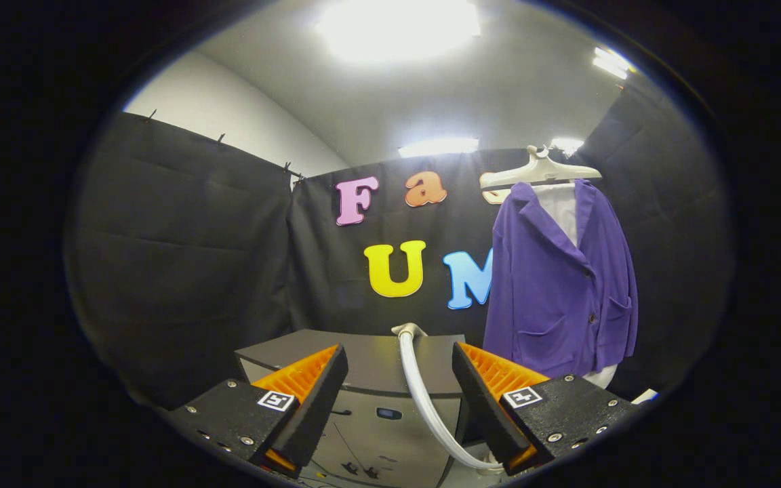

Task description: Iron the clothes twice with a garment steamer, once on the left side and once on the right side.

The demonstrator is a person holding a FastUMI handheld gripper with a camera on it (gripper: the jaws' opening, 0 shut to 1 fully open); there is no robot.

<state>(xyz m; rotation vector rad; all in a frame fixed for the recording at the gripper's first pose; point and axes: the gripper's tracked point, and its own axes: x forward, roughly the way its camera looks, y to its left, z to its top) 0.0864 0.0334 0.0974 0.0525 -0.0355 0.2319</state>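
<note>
The gripper (397, 400) stands with its two fingers spread wide and nothing pressed between them. In the gap runs a pale hose (424, 400), curving from a fitting on top of a grey cabinet-like unit (370, 366) down toward the inner side of the right finger. The hose passes close by that finger at its lower end, but neither finger bears on it, so the grip is empty as far as this view tells.

The grey unit sits just ahead of the fingers, its flat top level with their tips and its front panel showing below between them. It is probably the base of the garment steamer, since the hose rises out of it, though the steamer head itself is hard to place: the hose's lower end slips behind the right finger and what it leads to is hidden.

Beyond the unit and off past the right finger hangs the purple jacket (560, 278), on a pale hanger (539, 173) set on a white stand or form that shows at the collar and below the hem. It hangs upright, front facing the camera, well apart from the gripper.

Judging by this, the task looks to be at its start. The steamer head is not in the gripper, and the jacket is out of reach. Taking hold of the steamer and both passes, left side and right side, are still left to do.
</note>
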